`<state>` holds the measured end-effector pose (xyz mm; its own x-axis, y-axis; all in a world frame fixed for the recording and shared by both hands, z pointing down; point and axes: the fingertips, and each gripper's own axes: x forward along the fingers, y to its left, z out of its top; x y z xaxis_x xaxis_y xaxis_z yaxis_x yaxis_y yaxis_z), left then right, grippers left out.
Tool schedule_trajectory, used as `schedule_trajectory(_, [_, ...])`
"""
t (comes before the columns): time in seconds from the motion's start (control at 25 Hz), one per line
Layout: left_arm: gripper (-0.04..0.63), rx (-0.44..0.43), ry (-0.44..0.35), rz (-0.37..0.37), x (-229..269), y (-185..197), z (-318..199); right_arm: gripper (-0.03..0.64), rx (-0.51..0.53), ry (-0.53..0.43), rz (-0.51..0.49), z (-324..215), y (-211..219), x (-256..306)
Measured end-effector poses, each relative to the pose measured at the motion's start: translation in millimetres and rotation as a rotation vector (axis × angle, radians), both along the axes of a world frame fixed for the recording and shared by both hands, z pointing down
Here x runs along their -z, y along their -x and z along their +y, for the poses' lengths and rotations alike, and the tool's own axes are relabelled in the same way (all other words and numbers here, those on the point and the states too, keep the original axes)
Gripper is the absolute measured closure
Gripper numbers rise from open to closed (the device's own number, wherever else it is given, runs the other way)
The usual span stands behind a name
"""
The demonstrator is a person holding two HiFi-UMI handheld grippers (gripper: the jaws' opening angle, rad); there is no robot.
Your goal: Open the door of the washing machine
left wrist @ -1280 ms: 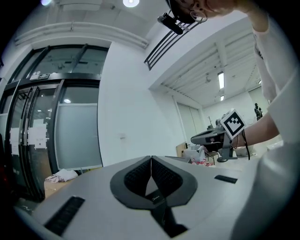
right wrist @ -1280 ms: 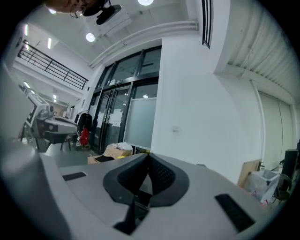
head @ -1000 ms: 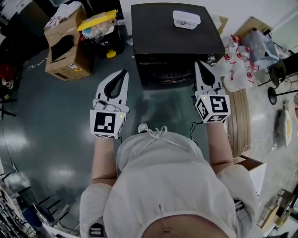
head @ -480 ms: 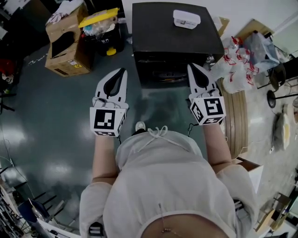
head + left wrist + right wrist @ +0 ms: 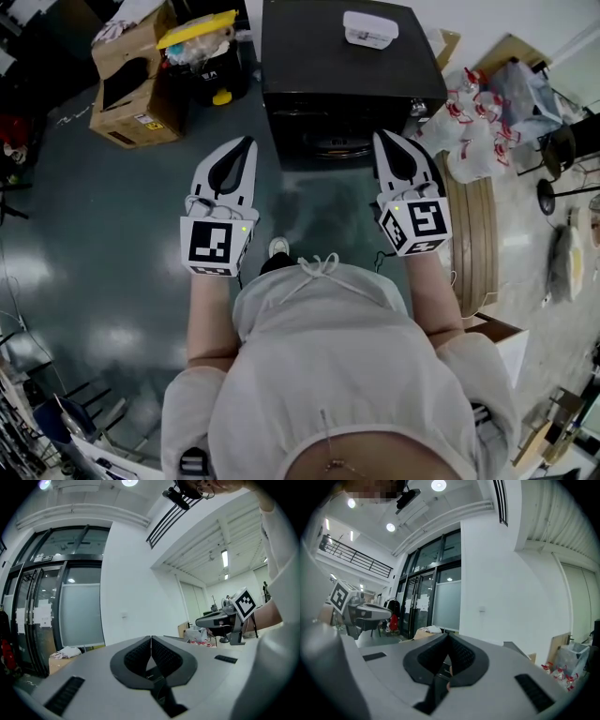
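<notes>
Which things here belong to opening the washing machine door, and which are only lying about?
For the job:
- washing machine
- its door, on the front
- left gripper and right gripper, both with jaws shut

Lying about:
- white box on top of the machine
- cardboard box on the floor
- plastic bags beside the machine

Head view: the washing machine (image 5: 352,84) has its back edge cut off by the top border. The door (image 5: 330,148), ahead of and between the two sets of jaws, is seen from steeply above. It shows only a dark curved rim under the overhang; face and handle unreadable. A white item (image 5: 370,28) on the machine top, well beyond the jaws, is too small to identify. The shoe (image 5: 278,247) behind the jaws sits half under the person's top (image 5: 328,356).

Left gripper (image 5: 151,637), own view: grey body fills the lower field, hiding whatever lies below the jaws. Right gripper (image 5: 447,633): same.
</notes>
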<state>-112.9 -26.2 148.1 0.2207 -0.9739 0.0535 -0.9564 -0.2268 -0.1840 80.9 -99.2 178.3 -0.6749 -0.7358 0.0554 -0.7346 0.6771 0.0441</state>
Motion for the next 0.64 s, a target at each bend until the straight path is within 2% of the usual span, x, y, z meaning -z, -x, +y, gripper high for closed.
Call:
schedule_trajectory(0.4, [0.574,-0.010,0.023,0.004,-6,-32,14,0.617,0.003,0.027,-0.012,18,-27,-5])
schedule_trajectory(0.64, [0.574,-0.013,0.039,0.043,-7,-47,29,0.617,0.021,-0.018,0.047,36,-33,-9])
